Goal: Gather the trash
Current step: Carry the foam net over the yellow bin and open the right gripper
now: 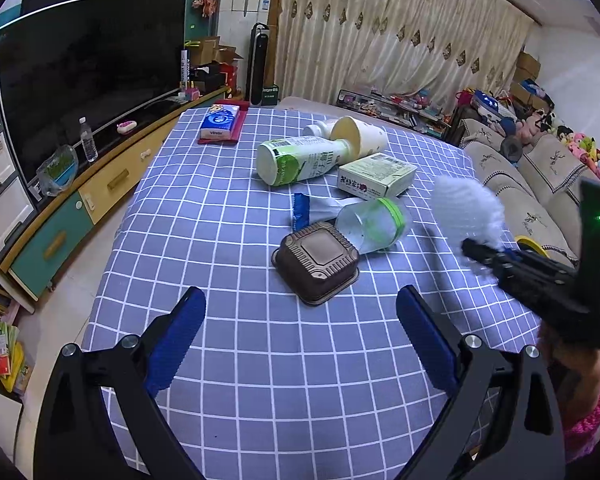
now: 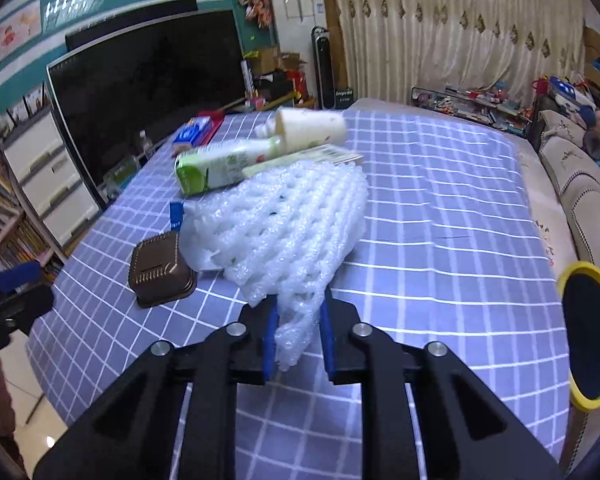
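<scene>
White foam net (image 2: 288, 224) pinched in the right gripper (image 2: 298, 336), long axis pointing away; left gripper (image 1: 300, 344) spread

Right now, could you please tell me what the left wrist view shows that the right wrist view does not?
Only the left wrist view shows the clear plastic cup with its green band, lying beside the brown tray, and the open left tongs. Only the right wrist view shows the yellow-rimmed bin at the table's edge clearly. Both show the right tongs shut on the white foam net, the green bottle and the checked tablecloth.
</scene>
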Motion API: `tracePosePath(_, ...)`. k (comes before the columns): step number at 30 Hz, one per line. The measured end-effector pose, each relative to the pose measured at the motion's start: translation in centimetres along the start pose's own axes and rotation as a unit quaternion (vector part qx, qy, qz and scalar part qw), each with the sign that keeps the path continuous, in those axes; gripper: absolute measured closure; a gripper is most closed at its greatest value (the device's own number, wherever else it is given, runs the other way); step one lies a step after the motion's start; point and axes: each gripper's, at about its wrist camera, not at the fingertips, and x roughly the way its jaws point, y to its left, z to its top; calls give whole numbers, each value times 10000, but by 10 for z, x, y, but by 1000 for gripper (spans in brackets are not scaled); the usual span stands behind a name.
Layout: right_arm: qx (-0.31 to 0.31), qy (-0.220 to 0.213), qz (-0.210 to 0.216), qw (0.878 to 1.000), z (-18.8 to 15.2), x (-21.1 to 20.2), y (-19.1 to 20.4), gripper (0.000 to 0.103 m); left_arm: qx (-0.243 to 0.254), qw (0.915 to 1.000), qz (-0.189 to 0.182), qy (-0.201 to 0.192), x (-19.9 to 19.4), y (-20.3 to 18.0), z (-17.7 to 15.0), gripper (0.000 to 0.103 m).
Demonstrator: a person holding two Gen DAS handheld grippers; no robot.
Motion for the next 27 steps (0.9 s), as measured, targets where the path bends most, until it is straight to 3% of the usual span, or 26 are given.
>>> tracePosePath(4, 198, -157, 120, 9996, -2, -26, -24, 86, 78, 10000, -25, 6, 3, -7, 0, 8)
tracePosePath(8, 291, -302, -60, 9991, -6, -50, -51, 86, 120, 9999, -51, 22, 6, -12, 0, 8)
tracePosePath(13, 694, -394, -764, 9939, -18, -76, -112, 85, 192, 9998, -94, 58, 13, -22, 0, 8)
tracePosePath(19, 1517, -234, -1637, 9745, -43, -89, -212, 83, 326, 9993, -148, 128, 22, -38, 3, 8)
tracePosePath(27, 2001, 296, -2105, 9564, -69, -69, -295, 81, 475, 9986, -158, 193, 32, -56, 7, 8)
